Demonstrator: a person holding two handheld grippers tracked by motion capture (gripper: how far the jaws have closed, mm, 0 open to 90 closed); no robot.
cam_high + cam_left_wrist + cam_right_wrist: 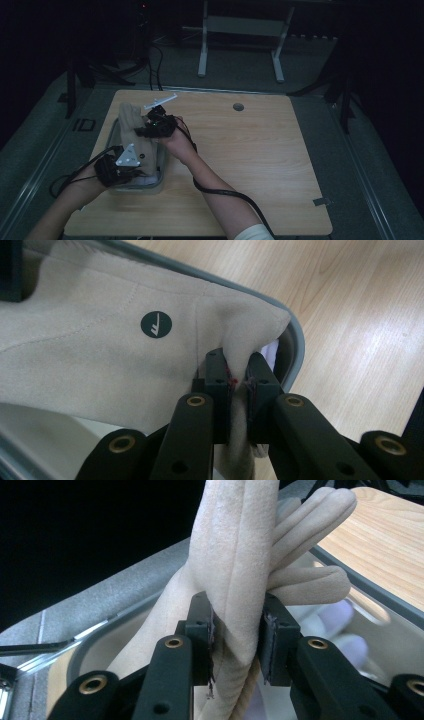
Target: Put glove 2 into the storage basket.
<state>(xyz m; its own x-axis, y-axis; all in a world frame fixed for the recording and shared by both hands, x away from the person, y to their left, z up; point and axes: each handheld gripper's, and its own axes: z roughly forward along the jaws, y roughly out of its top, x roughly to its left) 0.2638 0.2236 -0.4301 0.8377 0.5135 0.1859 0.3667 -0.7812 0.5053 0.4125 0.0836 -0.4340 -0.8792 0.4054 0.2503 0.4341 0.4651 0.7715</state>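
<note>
Black brass-riveted tools (239, 382) — grey three-cornered plate (128, 156), trailing black cables (225, 191), white sleeve (252, 233)

We see a soft, matt beige cloth (90, 365) with a suede-like nap and stitched seams, a smooth grey plastic tub (298, 340), a pale wooden table (250, 150) with fine grain, and matt black gripper jaws with brass-coloured rivets.

One sign can be made out: a small dark round logo (156, 324) printed on the beige suede glove (90, 355), seen in the left gripper view. Inside the circle is a pale angular mark, like a tick or slanted letter; it cannot be read as a word. No other text or numbers are legible.
</note>
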